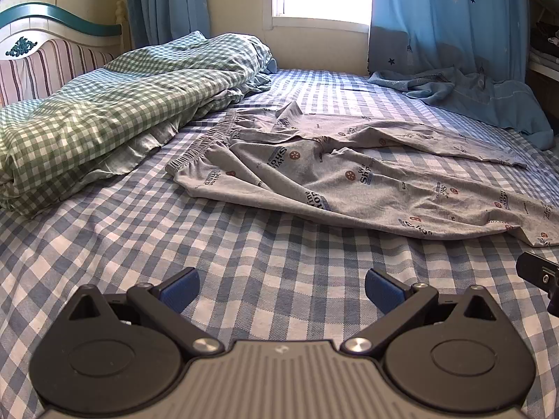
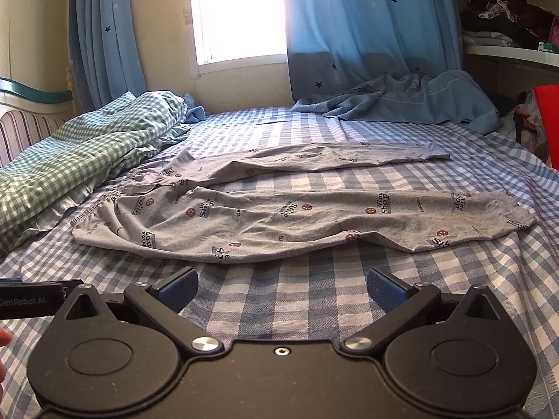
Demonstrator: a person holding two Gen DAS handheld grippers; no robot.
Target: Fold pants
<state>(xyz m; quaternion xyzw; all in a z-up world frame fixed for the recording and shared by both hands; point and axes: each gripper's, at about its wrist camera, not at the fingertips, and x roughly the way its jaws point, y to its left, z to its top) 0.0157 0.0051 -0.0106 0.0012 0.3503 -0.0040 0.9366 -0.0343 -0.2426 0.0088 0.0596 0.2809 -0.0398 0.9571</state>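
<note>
A: Item one, the pants [image 2: 279,216]?
B: Grey, printed with small logos. Spread flat on the bed, unfolded, legs apart in a V; waistband toward the duvet, cuffs toward the shelf side.

A: Surface?
B: Sheet [image 2: 314,296], blue-and-white check, wrinkled, covering the whole bed.

A: Grippers?
B: Left gripper [image 1: 281,288]: fingers wide apart, nothing between them, over bare sheet just short of the pants. Right gripper [image 2: 282,288]: the same, fingers spread and empty, close to the near leg's edge. Neither touches the pants.

A: Other bedding?
B: Duvet [image 1: 104,111], green check, heaped beside the waistband. Blue cloth [image 2: 412,97], crumpled at the far side under the curtain.

A: Room?
B: Headboard [image 1: 45,45], striped with teal trim. Window [image 2: 241,14], bright. Curtains [image 2: 367,28], blue with stars, on both sides. Shelves [image 2: 506,31] with piled clothes.
</note>
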